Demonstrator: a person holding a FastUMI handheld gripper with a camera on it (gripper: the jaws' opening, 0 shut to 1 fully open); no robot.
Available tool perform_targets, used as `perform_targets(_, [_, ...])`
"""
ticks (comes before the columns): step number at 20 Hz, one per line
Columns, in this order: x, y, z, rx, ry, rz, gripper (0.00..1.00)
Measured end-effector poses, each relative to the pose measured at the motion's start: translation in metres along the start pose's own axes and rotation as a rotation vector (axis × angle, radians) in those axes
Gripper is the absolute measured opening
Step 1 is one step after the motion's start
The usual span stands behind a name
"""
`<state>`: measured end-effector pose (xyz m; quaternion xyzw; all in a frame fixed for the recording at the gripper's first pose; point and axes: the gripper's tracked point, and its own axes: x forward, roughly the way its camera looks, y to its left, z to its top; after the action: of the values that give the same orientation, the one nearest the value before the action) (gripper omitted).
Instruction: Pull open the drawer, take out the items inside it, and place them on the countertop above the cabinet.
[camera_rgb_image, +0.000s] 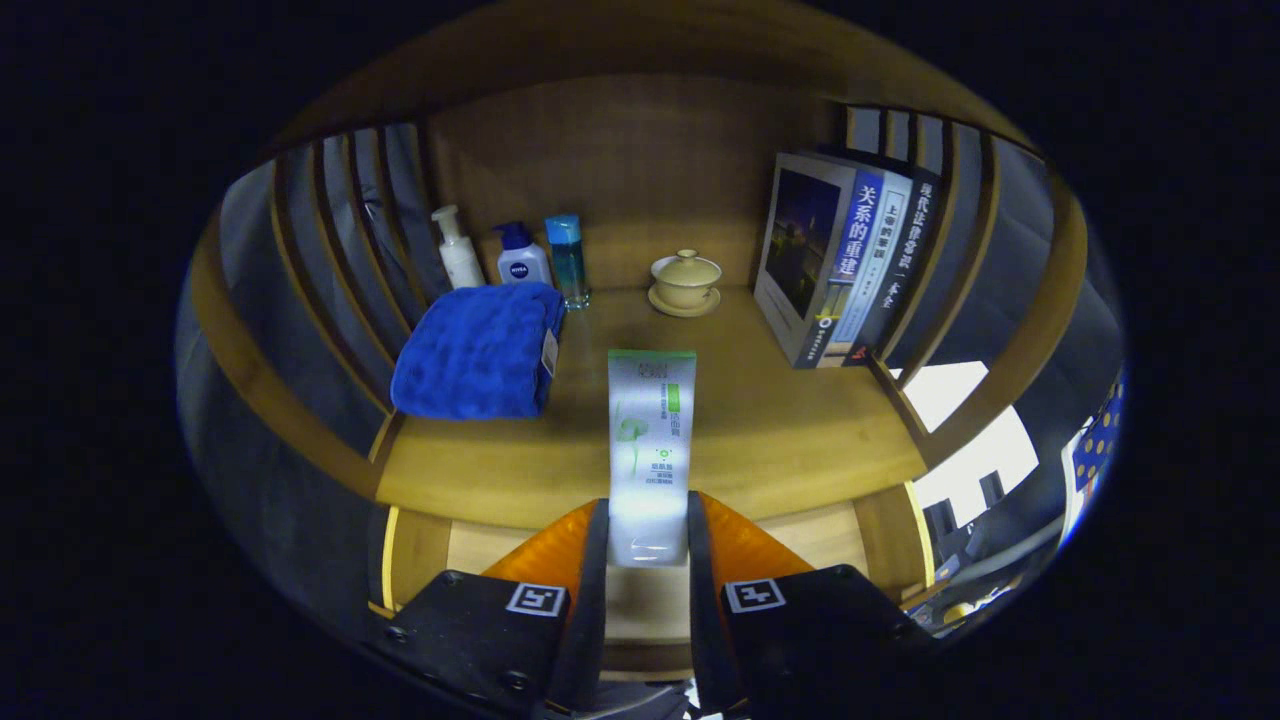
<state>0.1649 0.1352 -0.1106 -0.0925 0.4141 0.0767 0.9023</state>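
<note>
The gripper (648, 535) is closed on the white tube (650, 450) (both fingers pressing its lower end), which extends forward over the countertop (780, 430), beside the blue towel (478, 350).

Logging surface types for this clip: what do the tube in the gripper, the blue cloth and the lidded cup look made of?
The tube, clamped between the gripper fingers: probably soft plastic, glossy, with a flat crimped end and a bright glare. The cloth: plush microfibre or terry, judging by its nubby, matte, folded surface. The cup with saucer: likely glazed ceramic, pale with a smooth, soft sheen.
</note>
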Motion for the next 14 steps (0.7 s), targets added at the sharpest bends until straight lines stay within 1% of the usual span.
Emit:
perform_targets(2, [0.017,0.008,0.004,0.0,0.012,0.016,0.44])
perform_targets(7, [0.055,0.016,0.007,0.009,0.026,0.011,0.44])
perform_targets(13, [0.073,0.014,0.002,0.027,0.032,-0.005,0.45])
perform_targets(14, [0.074,0.012,0.003,0.03,0.024,-0.007,0.48])
